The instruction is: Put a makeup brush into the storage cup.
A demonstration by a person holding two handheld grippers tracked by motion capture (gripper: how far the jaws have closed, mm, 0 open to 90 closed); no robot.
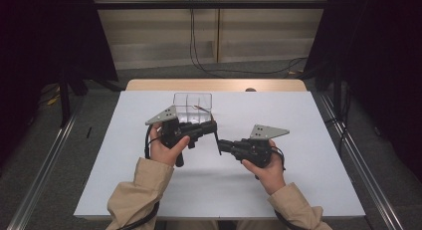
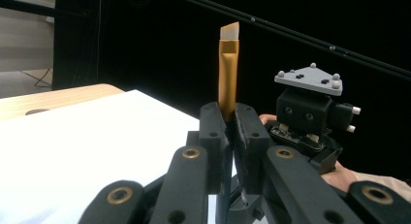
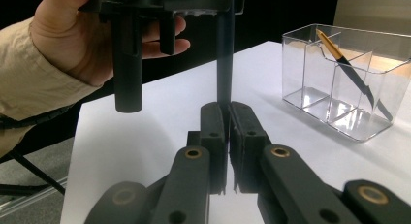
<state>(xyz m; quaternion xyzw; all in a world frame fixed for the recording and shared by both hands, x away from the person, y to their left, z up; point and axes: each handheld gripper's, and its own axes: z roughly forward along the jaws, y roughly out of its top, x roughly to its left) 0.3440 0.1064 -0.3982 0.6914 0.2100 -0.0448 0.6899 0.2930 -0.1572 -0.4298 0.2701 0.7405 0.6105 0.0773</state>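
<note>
left gripper view, nearest first: the left tongs (image 2: 231, 118) are pressed together on a brush (image 2: 228, 69), which stands up from between the pads with its gold ferrule and pale slanted bristles at the top. just behind them sits the right tongs' body under its grey plate, held in a hand. right gripper view shows the right tongs (image 3: 228, 118) also clamped on the brush's dark handle, which runs straight up from the pads toward the left gripper above. so both tongs pinch the same brush at once, one at each end, lifted over the white bench (image 1: 298, 190).

farther back on the bench stands a clear box (image 3: 339, 83) with dividers; a second brush (image 3: 351, 69) leans inside one compartment, gold end up.

by my reading, one brush is already stowed and the held one is mid-handover between the tongs; what is left is for one side to let go and the brush to be carried to the box.

no brand, label or writing can be read on anything.
</note>
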